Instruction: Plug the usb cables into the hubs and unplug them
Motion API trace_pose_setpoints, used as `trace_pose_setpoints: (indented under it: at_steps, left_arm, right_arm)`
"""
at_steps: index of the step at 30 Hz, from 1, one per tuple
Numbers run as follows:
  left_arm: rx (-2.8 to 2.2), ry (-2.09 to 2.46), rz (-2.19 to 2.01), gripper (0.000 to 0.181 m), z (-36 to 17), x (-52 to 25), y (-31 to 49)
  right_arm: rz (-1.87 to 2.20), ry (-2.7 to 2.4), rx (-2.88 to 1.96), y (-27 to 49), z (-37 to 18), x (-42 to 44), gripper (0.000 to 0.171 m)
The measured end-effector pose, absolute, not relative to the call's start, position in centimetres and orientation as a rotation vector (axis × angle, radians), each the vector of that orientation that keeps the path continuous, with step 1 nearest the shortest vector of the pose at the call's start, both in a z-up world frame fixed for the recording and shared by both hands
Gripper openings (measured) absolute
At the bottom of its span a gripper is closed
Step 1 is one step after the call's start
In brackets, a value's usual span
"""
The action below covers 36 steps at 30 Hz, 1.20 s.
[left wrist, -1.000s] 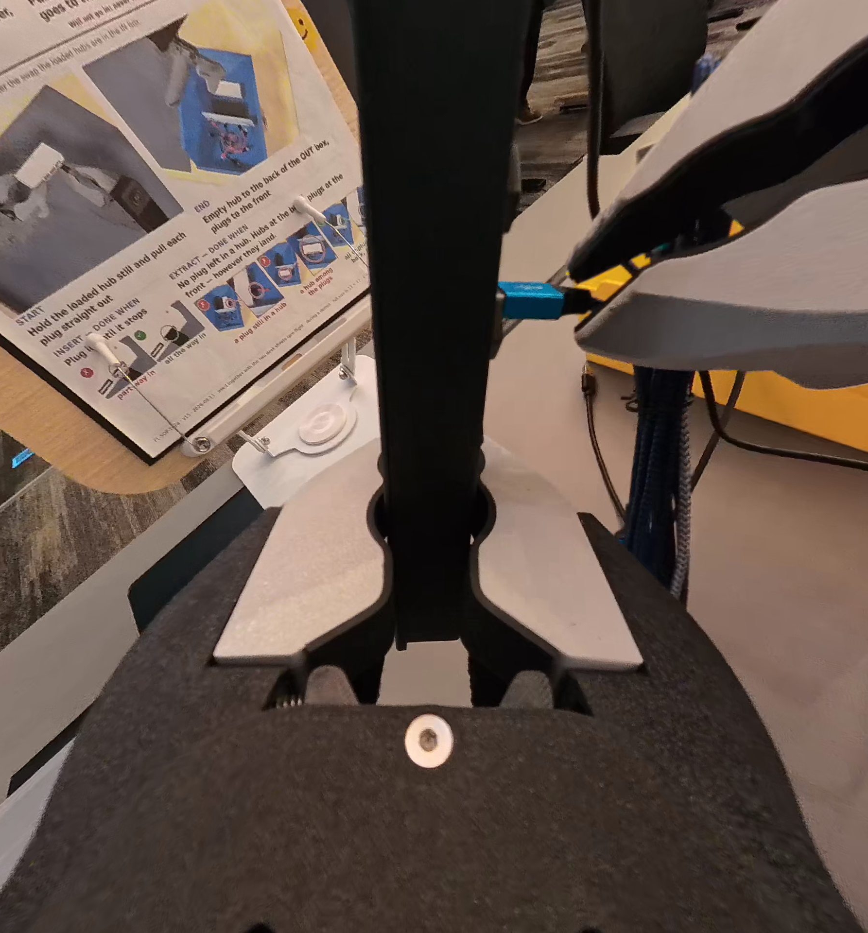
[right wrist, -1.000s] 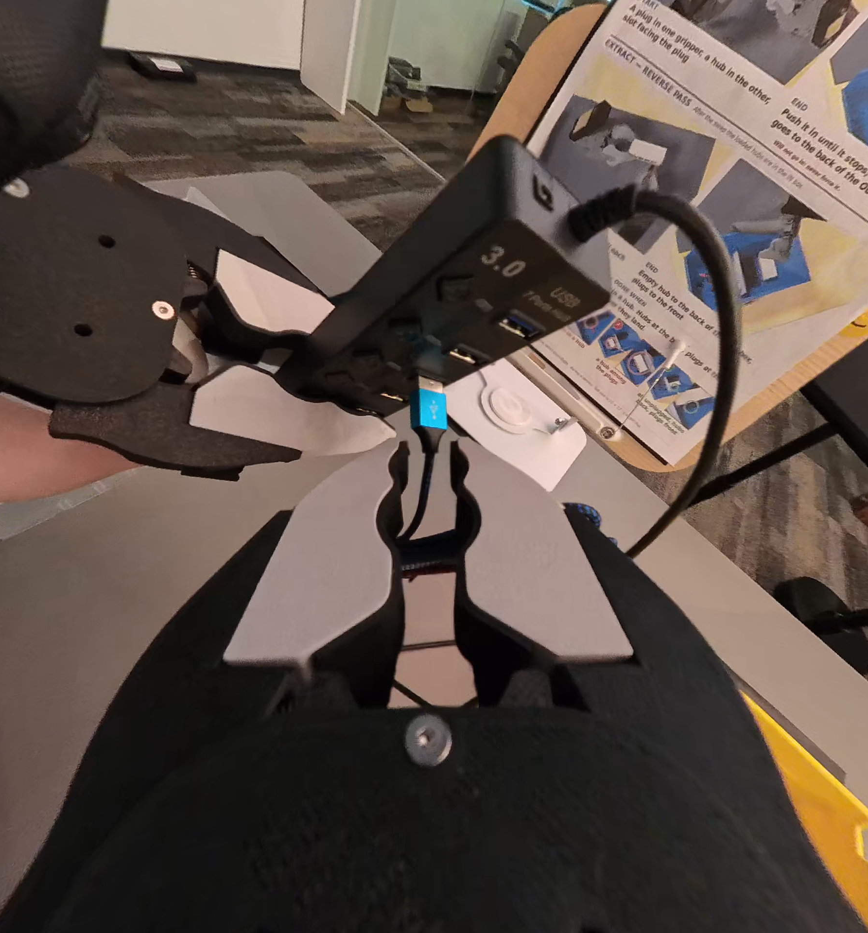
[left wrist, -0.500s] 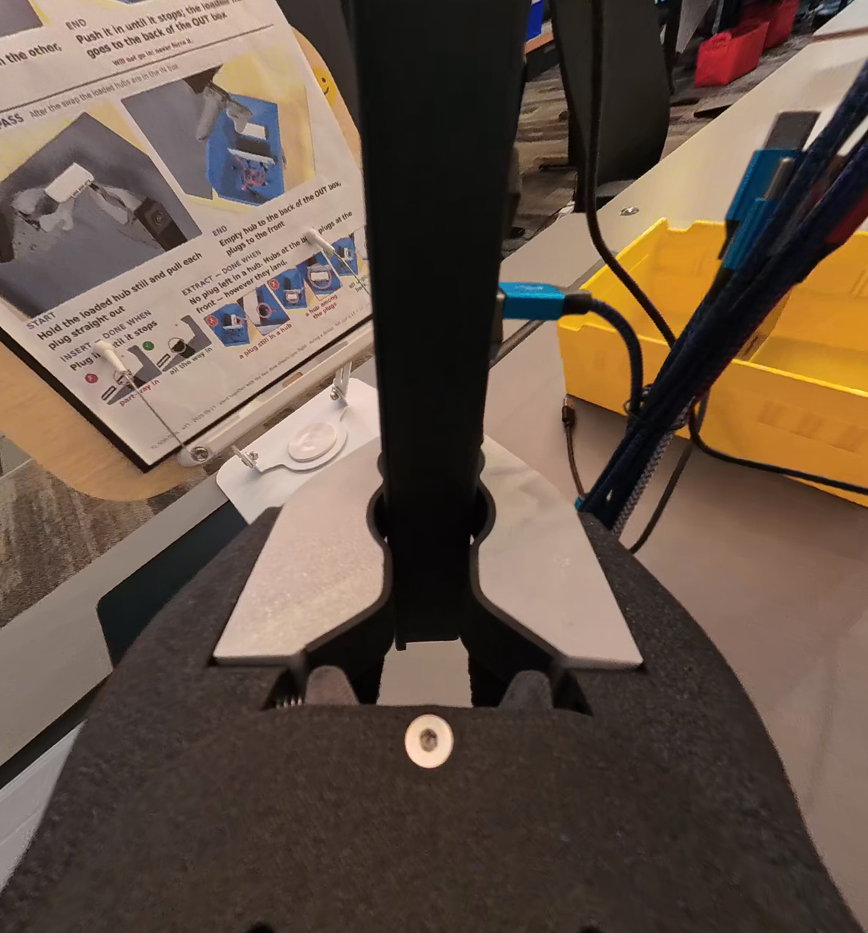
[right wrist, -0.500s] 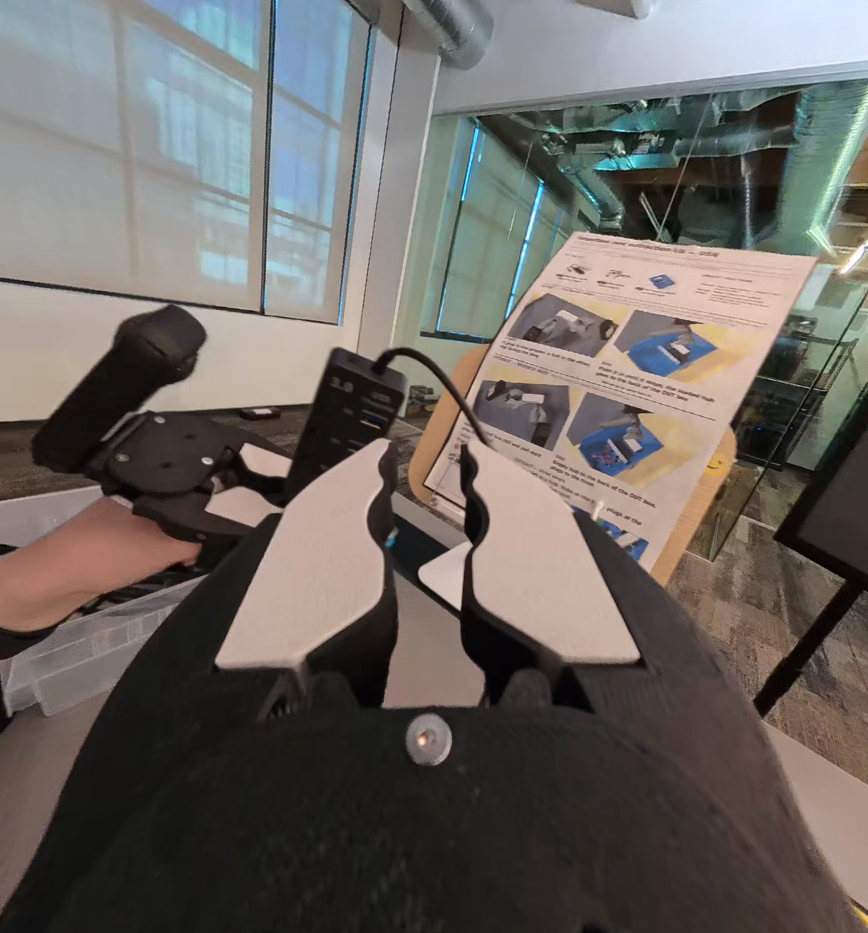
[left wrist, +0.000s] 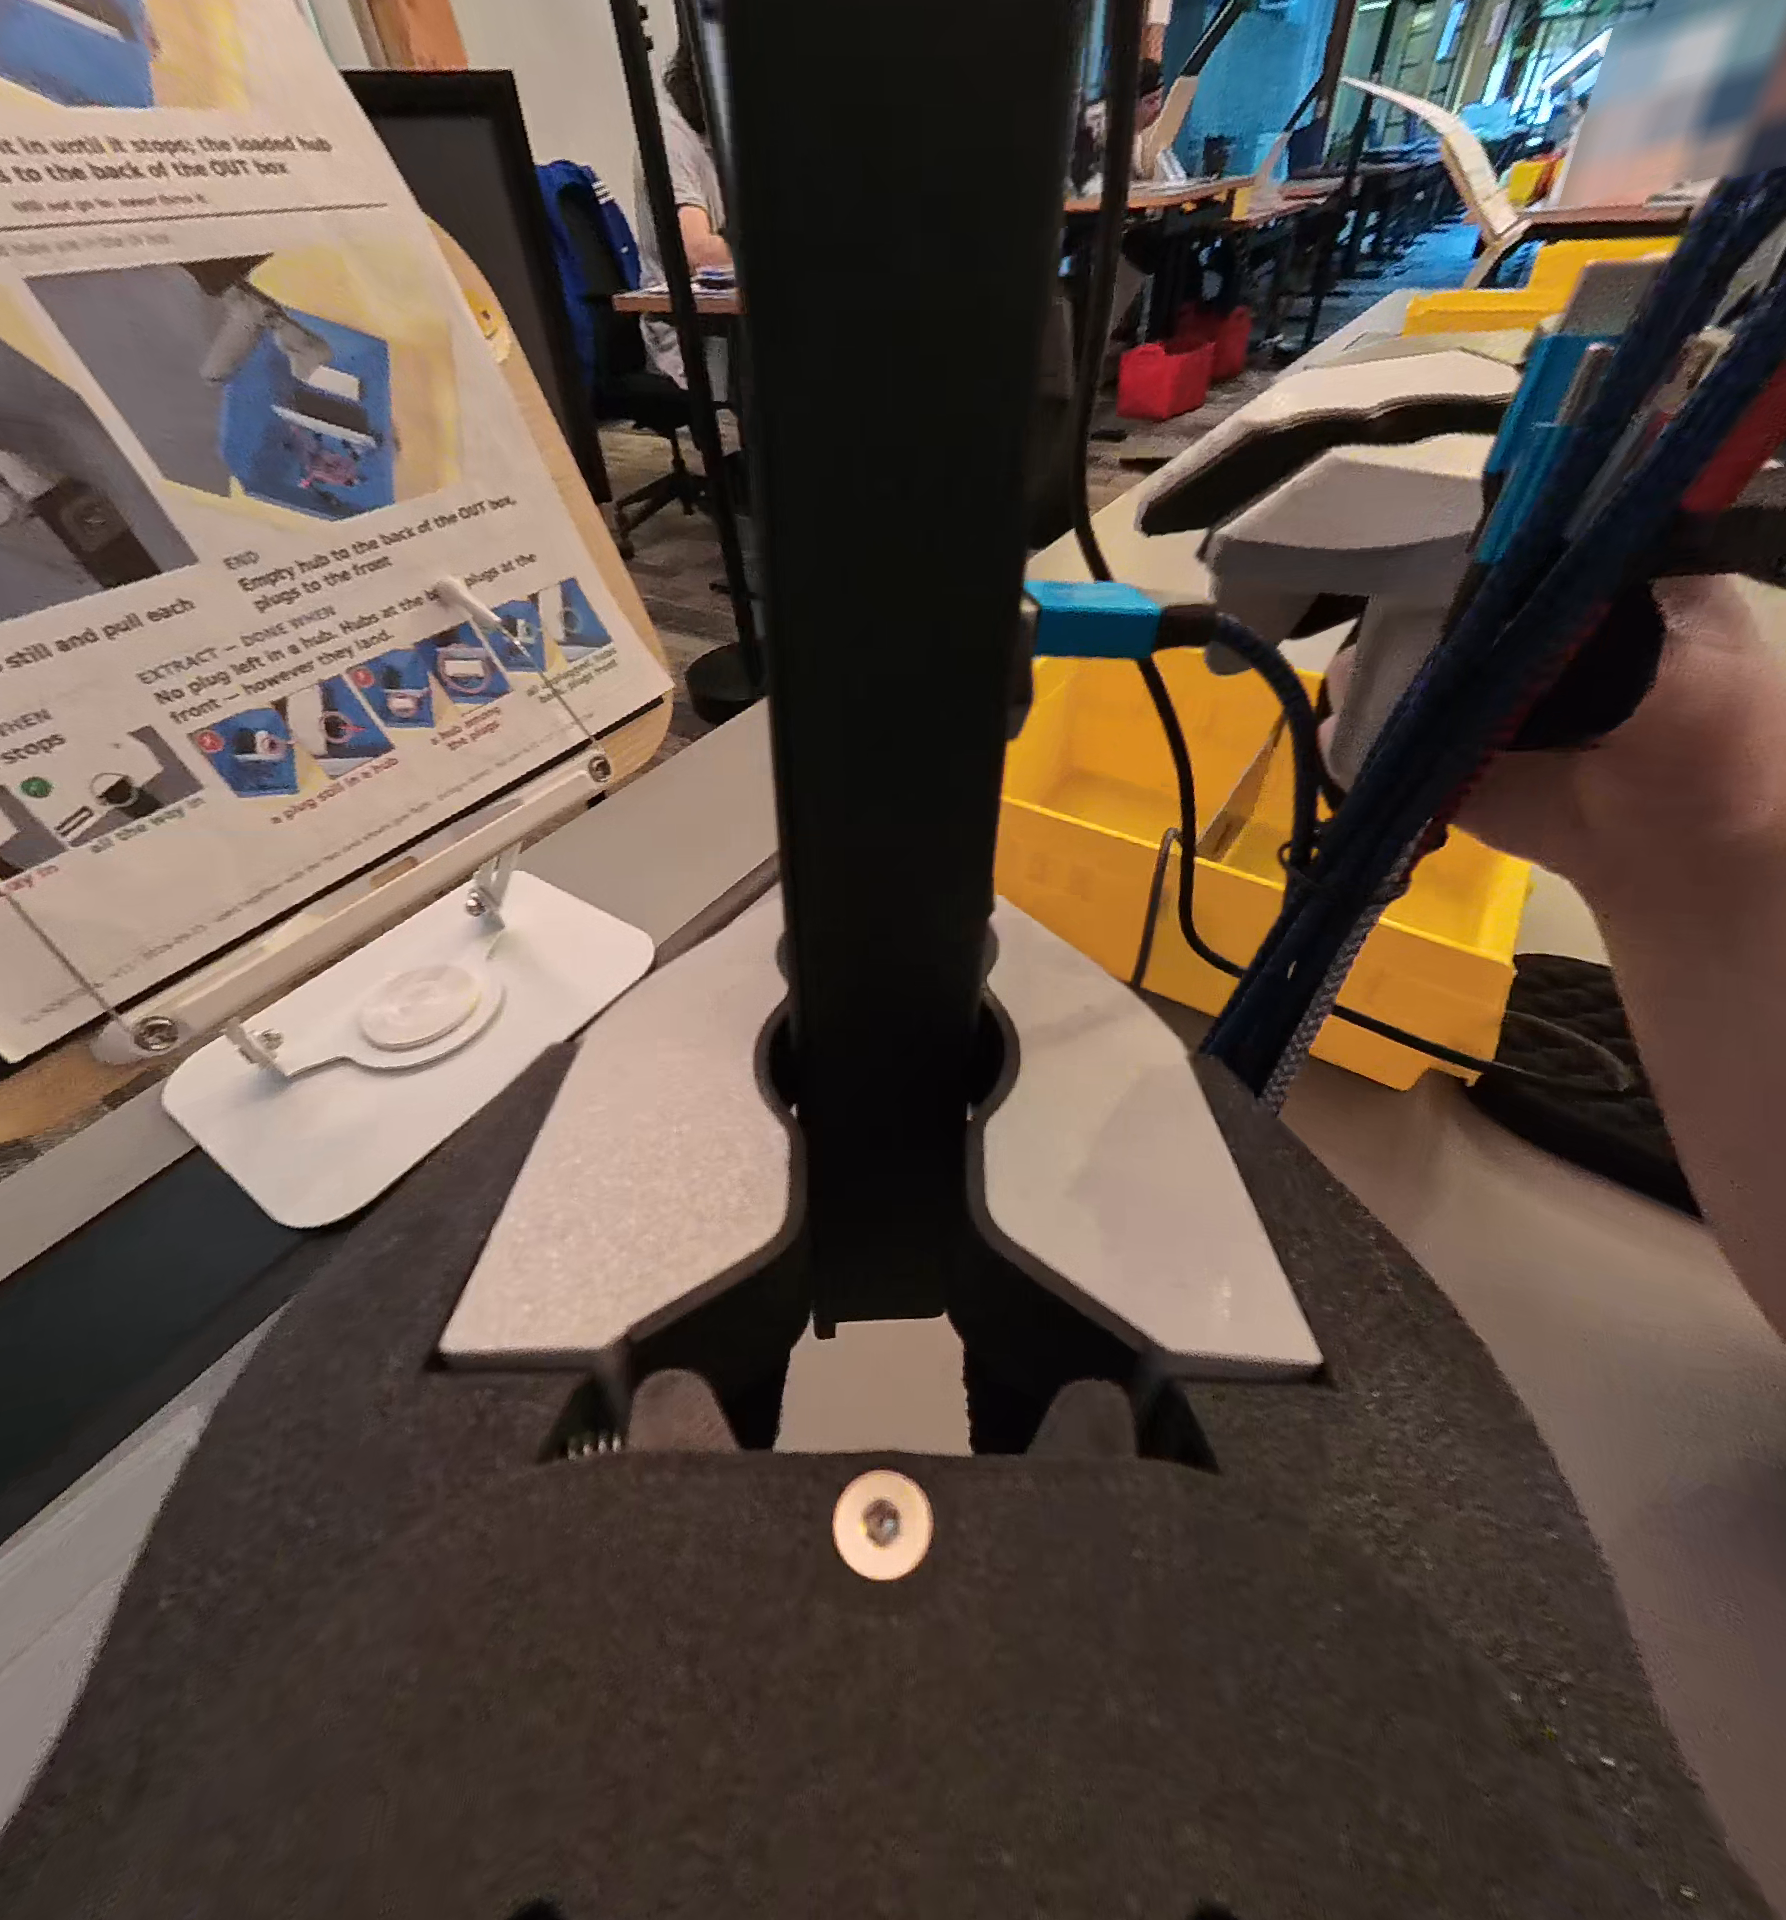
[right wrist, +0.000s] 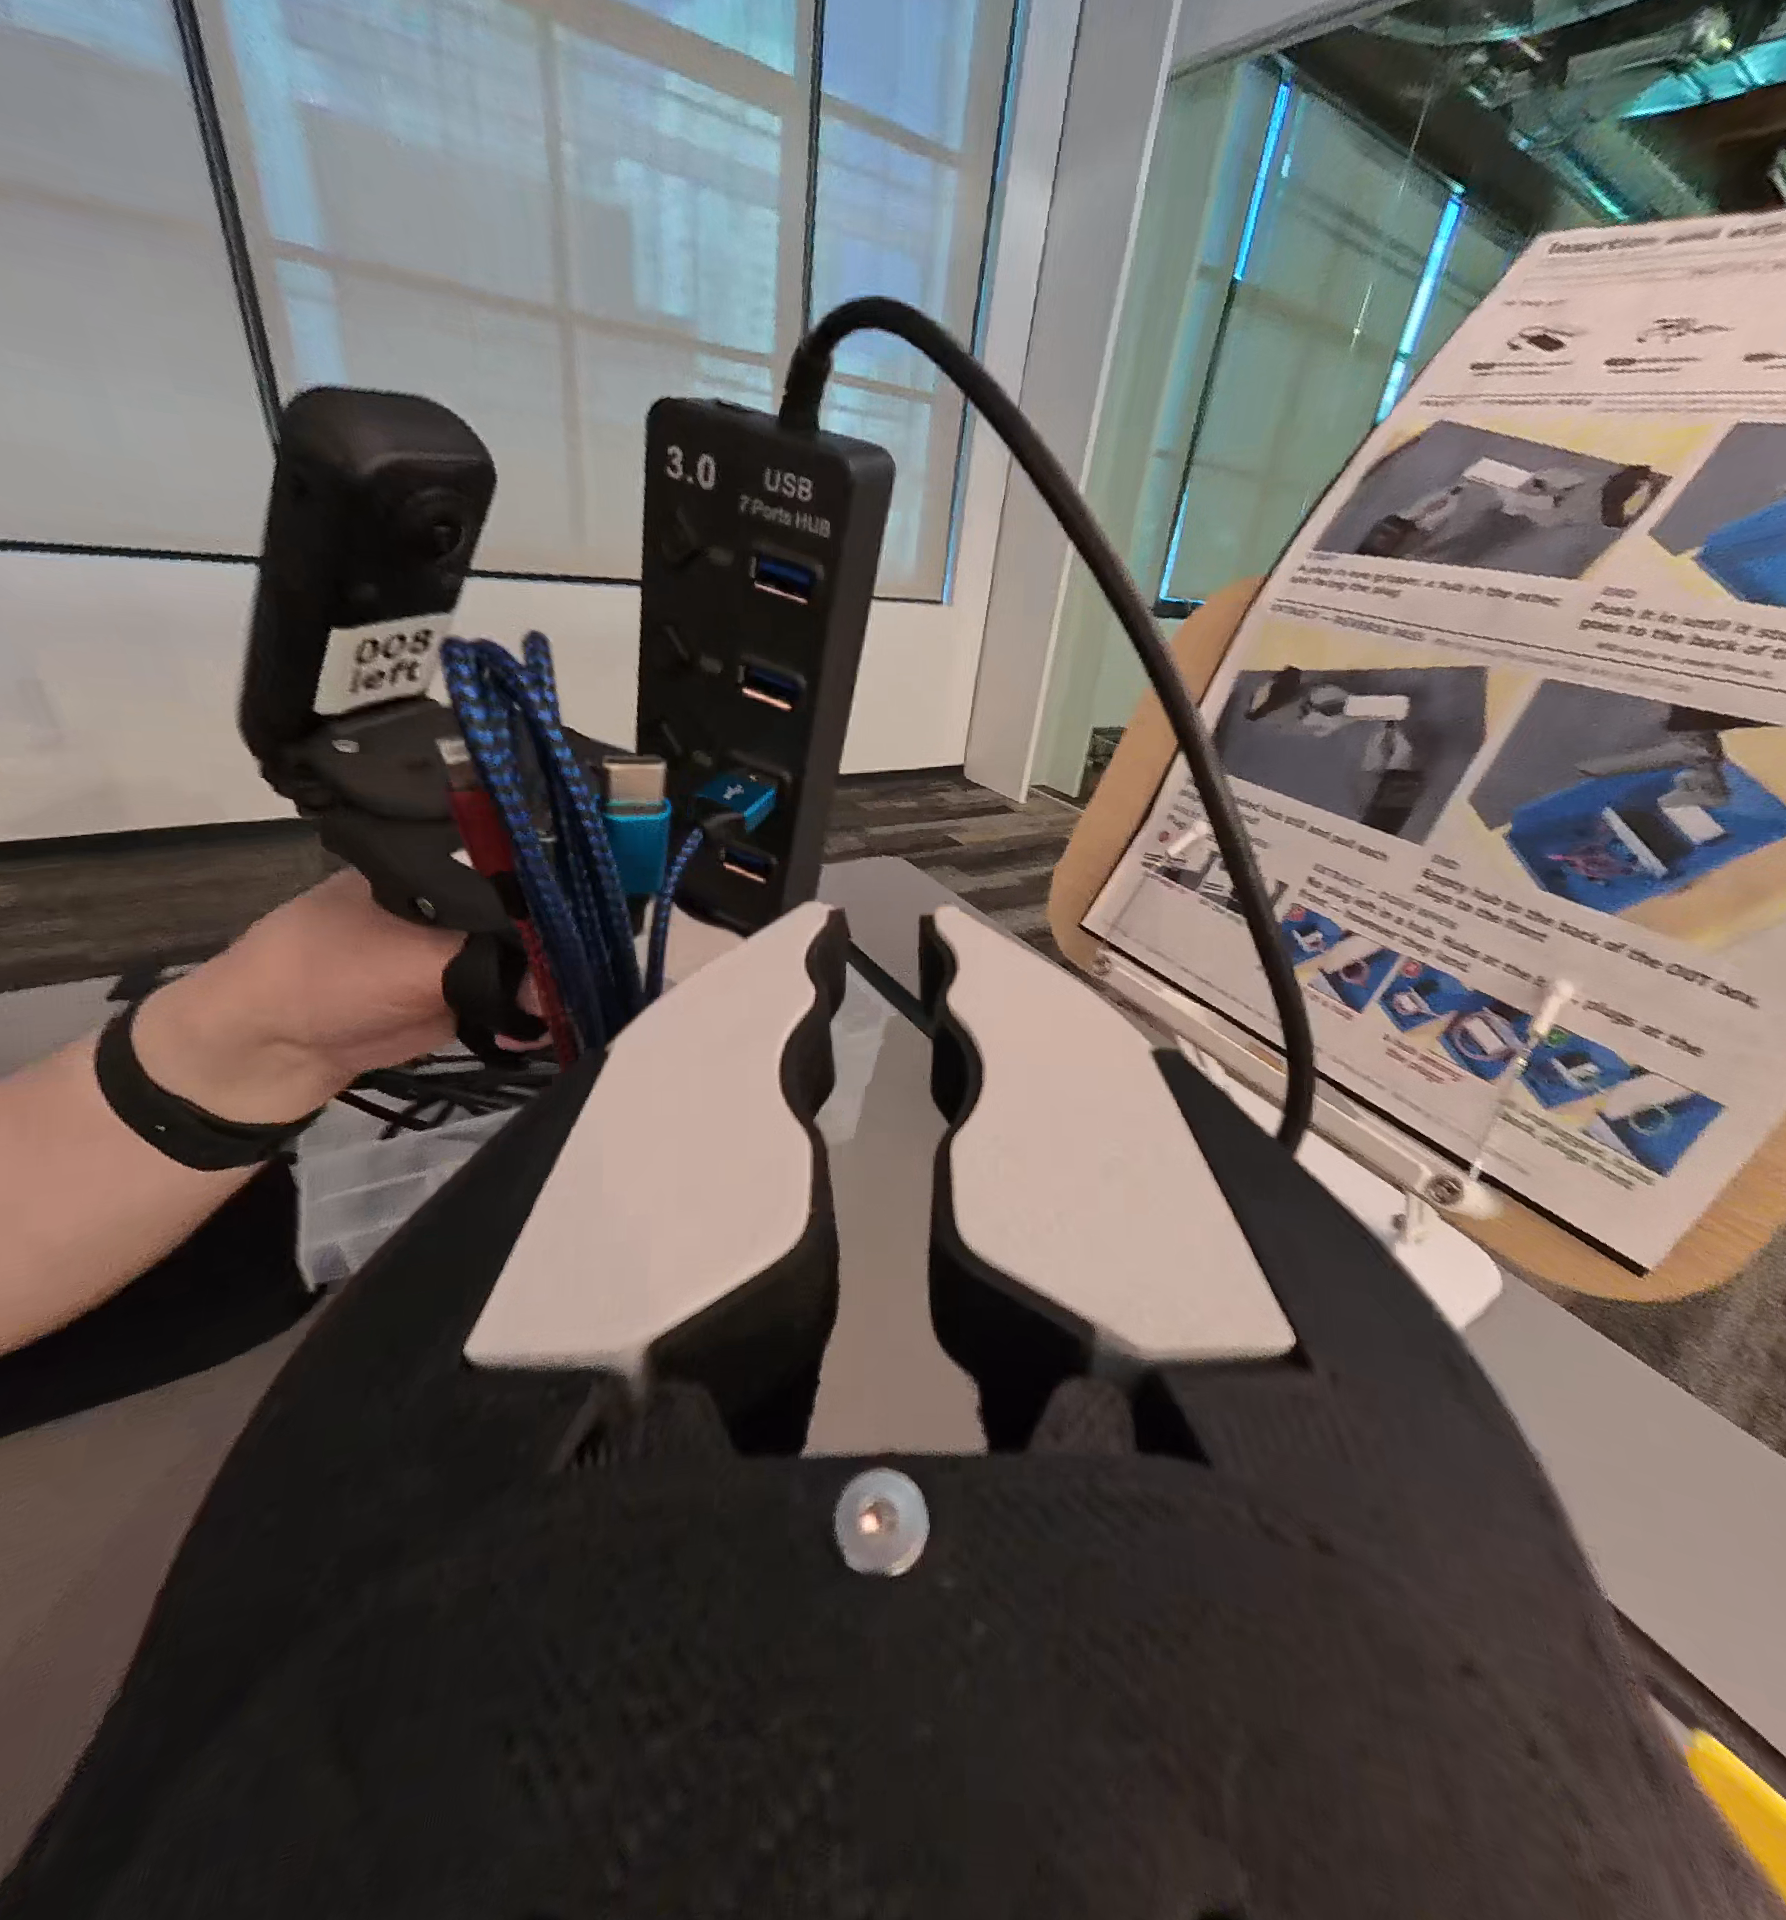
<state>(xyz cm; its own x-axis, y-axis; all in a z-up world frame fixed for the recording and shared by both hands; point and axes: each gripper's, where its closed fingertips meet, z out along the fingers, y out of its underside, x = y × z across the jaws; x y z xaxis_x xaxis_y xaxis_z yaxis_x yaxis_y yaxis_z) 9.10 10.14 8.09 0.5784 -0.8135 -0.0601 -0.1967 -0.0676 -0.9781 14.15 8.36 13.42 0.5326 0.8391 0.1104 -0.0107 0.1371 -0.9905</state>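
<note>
Grey desk point(left wrist: 1554, 1247) in an open office, big windows behind, an instruction sheet point(right wrist: 1491, 748) on a stand at 2 o'clock in your right view. Your left gripper point(left wrist: 884, 1039) is clamped on the black hub point(left wrist: 878, 520), which stands upright between its pads. One blue plug point(left wrist: 1091, 618) sits in a port on the hub's right face, at 1 o'clock in the left view; in the right view the same plug point(right wrist: 738, 798) is in the third port down, with open ports above and below. Whether it is fully seated I cannot tell. Your right gripper point(right wrist: 884, 935) is empty, fingers a little apart, low at 6 o'clock under the hub. A bundle of braided cables point(right wrist: 546, 831) hangs just beside the hub's left edge, loose plug ends up; whether it touches the hub I cannot tell. A yellow bin point(left wrist: 1232, 852) sits on the desk at 3 o'clock in the left view. Risks as I judge them: reach for the plug and you may snag the bundle or the hub's own lead point(right wrist: 1128, 644), which loops over toward the stand. Pull at an angle and the hub could pivot in the left pads, since you hold it only by its lower end. Grip the cable, not the plug shell, and you strain the joint.
</note>
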Motion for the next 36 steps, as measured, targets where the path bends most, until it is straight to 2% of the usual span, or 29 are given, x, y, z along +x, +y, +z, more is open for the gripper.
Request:
trace_pose_setpoints:
  at_steps: [11, 17, 36]
  left_arm:
    - [-1.605, 0.890, -0.553, 0.025, 7.7, 9.4, 10.1]
    - [-1.649, 0.904, -0.511, 0.025, 6.6, 9.7, 10.4]
    - [-1.633, 0.838, -0.491, 0.025, 6.3, 10.1, 11.1]
  right_arm:
    - [0.980, -0.712, -1.362, 7.1, 14.8, 13.3, 0.021]
    - [0.877, -0.775, -1.528, 7.6, 12.4, 12.4, 0.029]
    - [0.644, -0.762, -1.544, 8.9, 11.7, 10.6, 0.024]
